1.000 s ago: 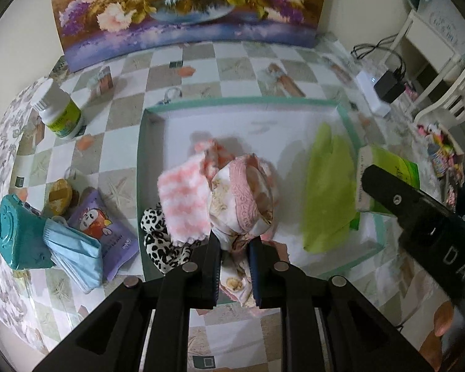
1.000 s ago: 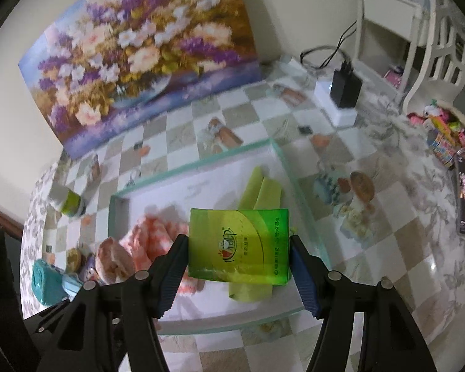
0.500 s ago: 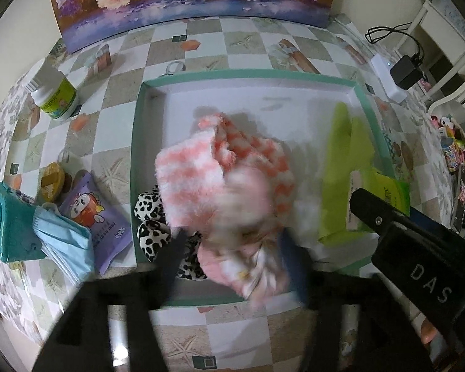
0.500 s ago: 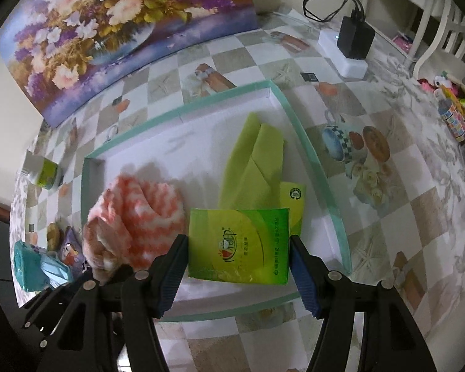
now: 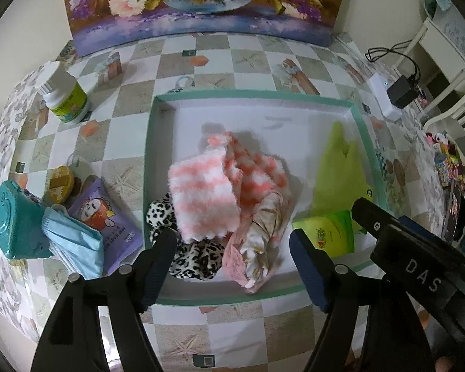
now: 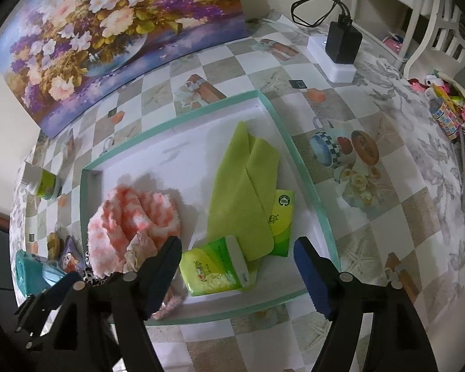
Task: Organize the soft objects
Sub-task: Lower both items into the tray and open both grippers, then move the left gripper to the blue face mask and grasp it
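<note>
Left wrist view, catalogue of contents: left gripper (image 5: 232, 266) at bottom centre, jaws spread wide, grasping nothing. Above it, a shallow tray (image 5: 254, 94) with teal rim and white floor fills mid-frame. Inside the tray, centre-left: pink-and-white fluffy cloth (image 5: 214, 192) heaped on top; leopard-print fabric (image 5: 192, 255) under it at lower left; floral cream garment with pink trim (image 5: 257, 241) at lower centre, its edge lying over the tray's near rim. Tray right side: lime-green cloth (image 5: 341, 176), with a green tissue pack (image 5: 328, 234) at its lower end. Right gripper body, marked DAS, crosses the lower right corner.

Outside the tray, left of frame: white bottle with green label (image 5: 66, 96) at upper left; purple snack pouch (image 5: 105, 223), blue face mask (image 5: 74, 245) and teal case (image 5: 18, 220) at lower left, touching one another. Flower painting (image 5: 198, 3) along the top; white power strip with black adapter (image 5: 390, 96) at upper right. All on a checked tablecloth (image 5: 248, 62).

Right wrist view: right gripper (image 6: 237, 263) at bottom centre, jaws released and wide apart, nothing between them. Green tissue pack (image 6: 214, 268) lies on the tray floor just above the jaws, partly under the lime-green cloth (image 6: 245, 192); second green pack (image 6: 280, 220) under that cloth's right edge. Pink-and-white fluffy cloth (image 6: 130, 220) at centre-left
</note>
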`<action>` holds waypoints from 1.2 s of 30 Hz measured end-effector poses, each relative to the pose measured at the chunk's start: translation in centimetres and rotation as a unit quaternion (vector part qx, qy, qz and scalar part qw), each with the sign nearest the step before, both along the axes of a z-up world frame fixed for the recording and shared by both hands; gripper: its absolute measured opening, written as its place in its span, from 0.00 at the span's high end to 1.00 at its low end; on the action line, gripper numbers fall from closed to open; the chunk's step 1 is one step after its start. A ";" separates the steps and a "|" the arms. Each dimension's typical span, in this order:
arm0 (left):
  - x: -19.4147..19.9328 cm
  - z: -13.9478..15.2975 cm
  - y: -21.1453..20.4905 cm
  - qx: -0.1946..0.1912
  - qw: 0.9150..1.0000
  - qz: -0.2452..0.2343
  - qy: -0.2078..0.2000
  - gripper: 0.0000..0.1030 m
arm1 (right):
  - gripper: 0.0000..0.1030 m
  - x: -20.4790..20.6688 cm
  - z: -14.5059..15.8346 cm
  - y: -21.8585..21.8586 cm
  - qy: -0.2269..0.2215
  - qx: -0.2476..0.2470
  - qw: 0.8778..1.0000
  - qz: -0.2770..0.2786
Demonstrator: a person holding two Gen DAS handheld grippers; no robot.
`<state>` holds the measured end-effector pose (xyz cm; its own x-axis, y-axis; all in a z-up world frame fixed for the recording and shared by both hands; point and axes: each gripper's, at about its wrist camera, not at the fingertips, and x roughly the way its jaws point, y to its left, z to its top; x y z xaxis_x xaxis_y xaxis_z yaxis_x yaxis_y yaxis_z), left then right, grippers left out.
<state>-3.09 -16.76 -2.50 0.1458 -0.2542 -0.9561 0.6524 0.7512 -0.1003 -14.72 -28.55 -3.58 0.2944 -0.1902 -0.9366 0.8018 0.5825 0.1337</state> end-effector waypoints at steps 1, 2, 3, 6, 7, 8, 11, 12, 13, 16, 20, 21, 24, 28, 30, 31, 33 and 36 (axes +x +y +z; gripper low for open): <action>0.1 0.1 0.1 0.000 1.000 0.002 -0.002 0.25 | 0.20 0.0 0.0 0.0 0.000 -0.001 1.000 -0.001; 0.2 0.3 0.2 0.001 1.000 0.005 -0.006 0.22 | 0.20 -0.1 0.1 -0.1 -0.002 -0.001 1.000 -0.002; 0.3 0.3 0.2 0.002 1.000 0.007 -0.010 0.19 | 0.18 -0.1 0.1 -0.1 -0.003 -0.001 1.000 -0.003; 0.7 0.5 0.5 0.000 1.000 0.016 -0.015 0.15 | 0.16 -0.3 0.4 -0.3 -0.008 -0.005 1.000 -0.009; 1.0 0.6 0.7 -0.003 1.000 0.022 -0.013 0.15 | 0.15 -0.5 0.5 -0.3 -0.007 -0.008 1.000 -0.013; 1.1 0.6 0.9 -0.006 1.000 0.027 -0.012 0.15 | 0.13 -0.6 0.6 -0.4 -0.007 -0.012 1.000 -0.017; 1.8 0.8 1.3 -0.006 0.999 0.042 -0.018 0.12 | 0.04 -0.9 0.8 -0.7 -0.009 -0.018 0.999 -0.025; 2.0 0.9 1.5 -0.007 0.999 0.048 -0.019 0.09 | 0.01 -1.0 0.9 -0.7 -0.009 -0.022 0.999 -0.026; 2.2 0.9 1.6 -0.009 0.998 0.051 -0.020 0.04 | 0.00 -0.9 0.9 -0.7 -0.009 -0.026 0.999 -0.025; 3.1 1.1 2.5 -0.016 0.997 0.073 -0.020 0.03 | 0.00 -0.6 1.1 -0.4 -0.013 -0.029 0.999 -0.018; 4.2 1.0 3.7 -0.016 0.994 0.103 -0.016 0.03 | 0.00 -0.3 1.4 -0.1 -0.015 -0.034 0.999 -0.012; 4.4 0.9 3.9 -0.016 0.994 0.108 -0.016 0.03 | 0.00 -0.2 1.4 0.0 -0.015 -0.035 0.999 -0.011; 5.1 1.0 5.2 -0.017 0.991 0.131 -0.015 0.03 | 0.00 0.3 1.6 0.5 -0.014 -0.038 0.999 -0.004; 6.1 1.4 7.0 -0.020 0.986 0.161 -0.020 0.03 | 0.00 1.6 1.8 1.9 -0.022 -0.036 0.999 0.024; 6.4 1.6 8.0 -0.020 0.984 0.175 -0.022 0.03 | 0.00 2.2 2.0 2.6 -0.024 -0.037 0.998 0.036; 6.6 1.7 8.5 -0.021 0.983 0.181 -0.022 0.03 | 0.00 2.7 2.1 3.2 -0.024 -0.040 0.998 0.045; 6.9 1.8 9.6 -0.025 0.980 0.195 -0.022 0.03 | 0.00 3.4 2.2 4.0 -0.025 -0.043 0.997 0.061; 7.0 1.7 11.0 -0.030 0.977 0.212 -0.017 0.03 | 0.00 4.6 2.3 5.6 -0.029 -0.043 0.995 0.089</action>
<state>3.89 -5.79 -0.77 0.2808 -0.2190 -0.9344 0.2877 0.9481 -0.1357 -10.09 -22.96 -1.25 0.3834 -0.2088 -0.8997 0.6771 0.7260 0.1201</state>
